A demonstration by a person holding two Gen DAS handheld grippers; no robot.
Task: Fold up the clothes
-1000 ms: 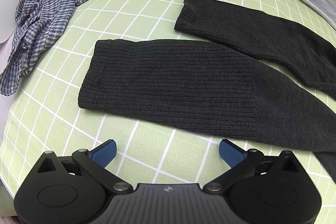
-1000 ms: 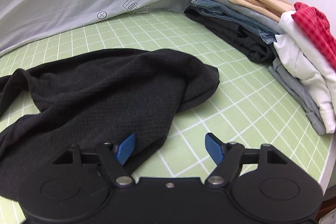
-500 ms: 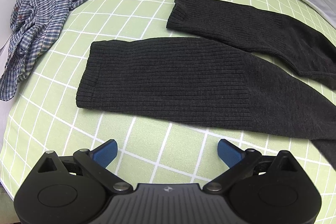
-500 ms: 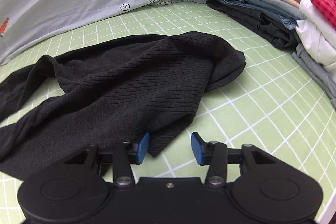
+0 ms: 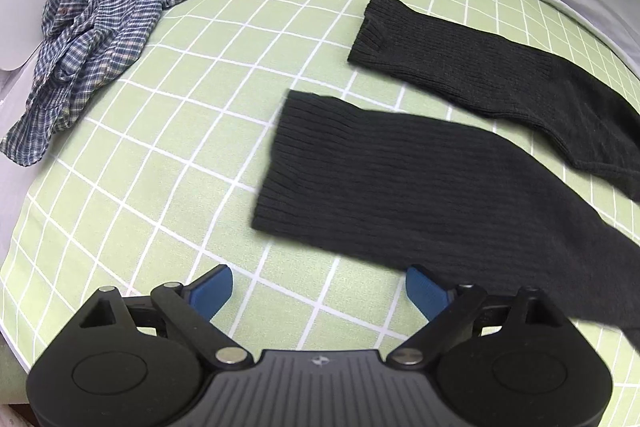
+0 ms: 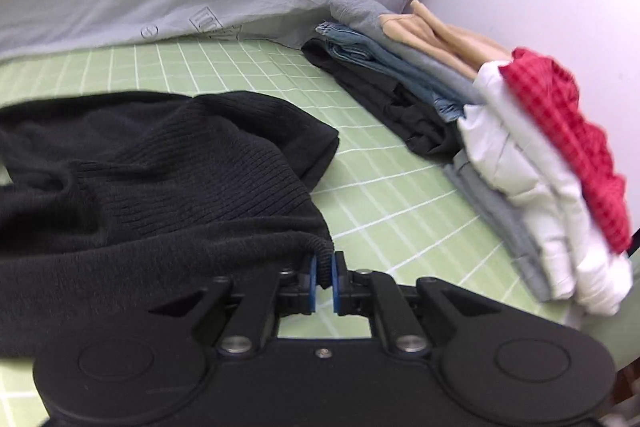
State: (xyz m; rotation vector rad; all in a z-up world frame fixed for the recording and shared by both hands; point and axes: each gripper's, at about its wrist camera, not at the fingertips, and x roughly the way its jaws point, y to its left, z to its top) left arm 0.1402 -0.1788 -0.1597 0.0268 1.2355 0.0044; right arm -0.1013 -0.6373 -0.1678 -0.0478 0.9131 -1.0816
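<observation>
Our right hand-held gripper [image 6: 323, 277] has its blue pads clamped on a rolled edge of the black ribbed sweater [image 6: 168, 187], at the garment's near right corner. From that pinch the knit spreads left and away over the green checked bed sheet [image 6: 400, 195]. Our left hand-held gripper [image 5: 318, 287] hovers with fingers wide apart, holding nothing; the nearer sleeve [image 5: 420, 179] lies just ahead and to its right, touching the right pad [image 5: 424, 291] in this view. Its long axis runs from near right to far left, cuff pointing left. The second sleeve [image 5: 480, 67] lies farther off, roughly parallel. We judge the left gripper nearer the sleeves. A crumpled plaid shirt [image 5: 100, 27] lies far left; folded clothes [image 6: 480, 131] are stacked at right.
</observation>
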